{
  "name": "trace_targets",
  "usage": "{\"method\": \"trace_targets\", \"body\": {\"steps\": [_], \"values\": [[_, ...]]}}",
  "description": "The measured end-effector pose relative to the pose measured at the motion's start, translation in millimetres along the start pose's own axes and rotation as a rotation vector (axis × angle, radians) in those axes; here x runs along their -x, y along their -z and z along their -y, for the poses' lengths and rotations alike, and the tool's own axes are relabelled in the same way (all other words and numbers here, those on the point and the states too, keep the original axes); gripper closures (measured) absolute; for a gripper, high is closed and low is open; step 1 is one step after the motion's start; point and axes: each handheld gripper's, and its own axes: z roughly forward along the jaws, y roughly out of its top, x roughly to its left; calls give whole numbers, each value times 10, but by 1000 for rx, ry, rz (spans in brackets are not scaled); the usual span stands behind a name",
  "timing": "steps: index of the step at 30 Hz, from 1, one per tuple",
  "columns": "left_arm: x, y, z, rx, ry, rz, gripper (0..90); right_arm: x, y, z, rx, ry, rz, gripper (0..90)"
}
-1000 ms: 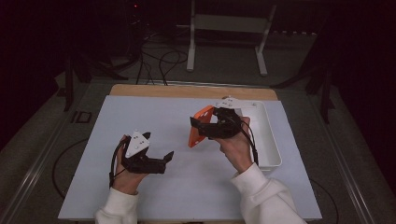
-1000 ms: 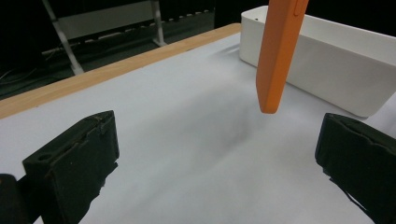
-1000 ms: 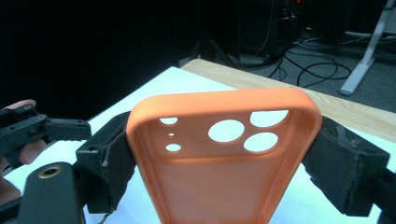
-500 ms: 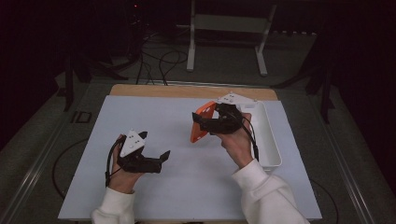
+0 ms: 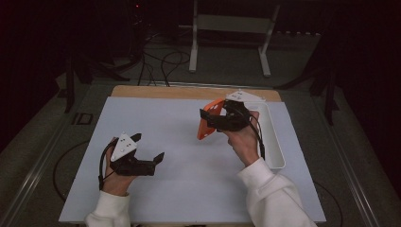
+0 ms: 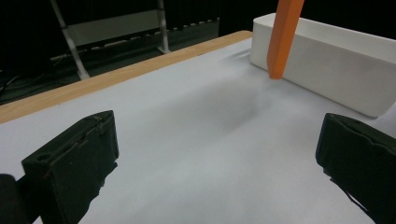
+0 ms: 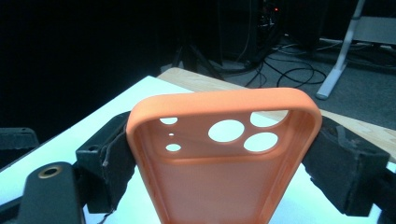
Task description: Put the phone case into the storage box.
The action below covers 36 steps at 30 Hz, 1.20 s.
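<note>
White counter (image 5: 179, 127) under dim light: my right hand-held gripper (image 5: 213, 120), clamping the orange phone case (image 5: 208, 124), has lifted slightly beside the white bin (image 5: 274, 142); left hand-held gripper (image 5: 146, 149) gapes, lower than before.

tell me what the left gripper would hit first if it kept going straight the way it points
Probably the white tray; bare table lies ahead of the open left gripper, and the orange phone case hangs before the tray. Depth is unclear.

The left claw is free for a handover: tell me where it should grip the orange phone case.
Likely the orange phone case lower end, approached from below-left: it hangs clear above the table, while the right claw pinches its long sides near the camera holes.
</note>
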Motion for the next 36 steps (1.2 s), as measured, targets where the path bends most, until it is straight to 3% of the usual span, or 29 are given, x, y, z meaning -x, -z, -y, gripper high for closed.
{"method": "trace_targets", "body": {"steps": [36], "values": [[-205,209,406,-1,19,-45,0,126,7,-96,8,1,52,161]]}}
